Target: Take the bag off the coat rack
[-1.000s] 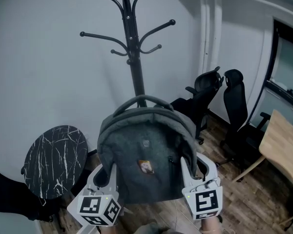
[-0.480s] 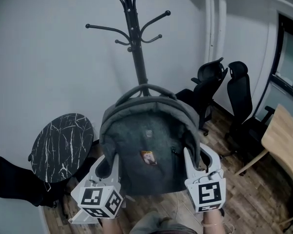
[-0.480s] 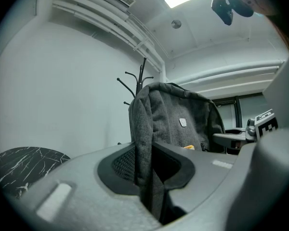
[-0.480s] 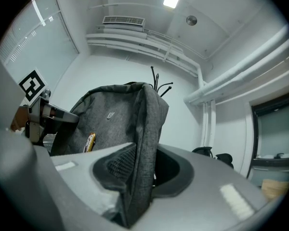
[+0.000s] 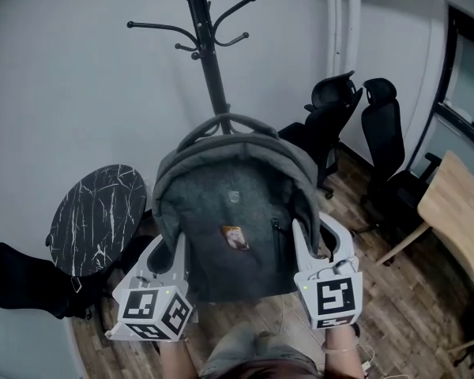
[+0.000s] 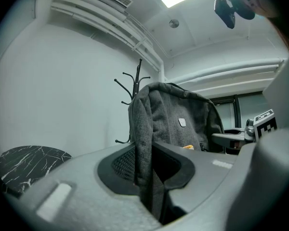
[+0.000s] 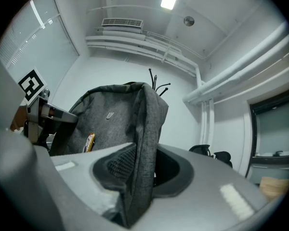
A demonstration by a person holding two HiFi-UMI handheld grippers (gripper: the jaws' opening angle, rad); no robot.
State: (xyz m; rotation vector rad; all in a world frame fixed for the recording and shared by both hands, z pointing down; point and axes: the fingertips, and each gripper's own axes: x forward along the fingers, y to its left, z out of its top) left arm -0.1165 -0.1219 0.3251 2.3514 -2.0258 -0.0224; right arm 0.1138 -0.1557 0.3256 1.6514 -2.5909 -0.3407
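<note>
The fingers (image 6: pixel 62 191) of the left gripper (image 5: pixel 167 251) are pinched on the grey cloth at the left side of the bag (image 5: pixel 229 212). The fingers (image 7: pixel 221 189) of the right gripper (image 5: pixel 317 247) are pinched on the cloth at its right side. The bag is held from both sides, likely so that it stays straight and does not swing or tip. It is kept up in the air in front of the person, with its top handle (image 5: pixel 229 121) free of every hook. The coat rack (image 5: pixel 209 61) is seen at 12 o'clock from the bag. A small round desk (image 5: pixel 95 219) is seen at 9 o'clock, and black chairs (image 5: pixel 344 129) at 2 o'clock. Compared with a second ago, the bag has been carried further back from the rack, and the pole looks smaller behind it. The same pinch has been kept on both sides. The taking off looks done.
</note>
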